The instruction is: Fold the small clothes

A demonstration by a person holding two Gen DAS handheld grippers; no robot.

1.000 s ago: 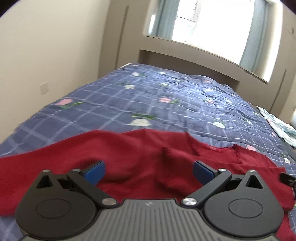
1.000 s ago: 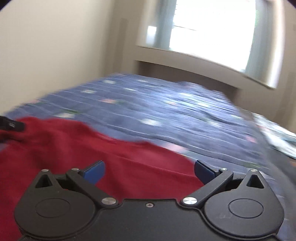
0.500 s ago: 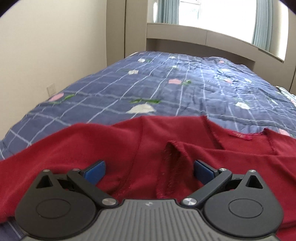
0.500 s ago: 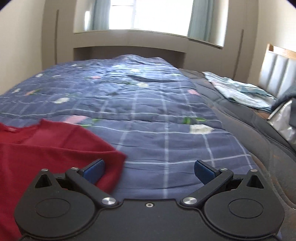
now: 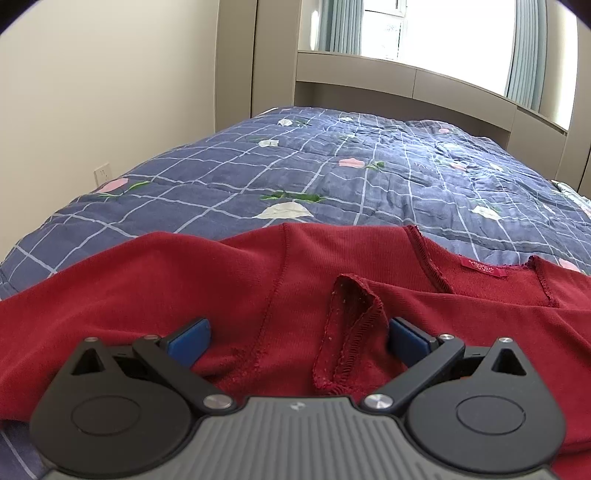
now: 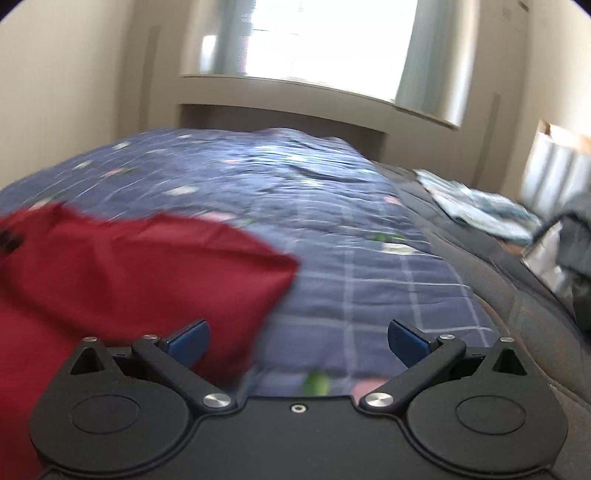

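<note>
The red garment [image 5: 229, 280] lies spread on the near part of a bed covered by a blue checked quilt [image 5: 369, 177] with a flower print. Its neckline, with a small red label [image 5: 481, 266] sewn inside, faces the far right of the left wrist view. A folded ridge of fabric with a stitched hem [image 5: 354, 332] stands up near the middle of the garment.

Left gripper [image 5: 298, 338]: jaws spread wide. Both blue fingertips [image 5: 190, 338] sit low over the red fabric, one to the left of the hem ridge and one just right of it. Nothing is clamped between them.

Right gripper [image 6: 298, 338]: jaws spread wide, nothing clamped. This view is blurred. Its left fingertip is over the right edge of the red garment [image 6: 129, 266]; its right fingertip is over bare quilt [image 6: 351, 229]. A corner of the garment points to the right across the quilt.

At the far right of the bed lies a folded pale patterned cloth [image 6: 476, 210]. A window with curtains [image 5: 436, 33] fills the far wall.
</note>
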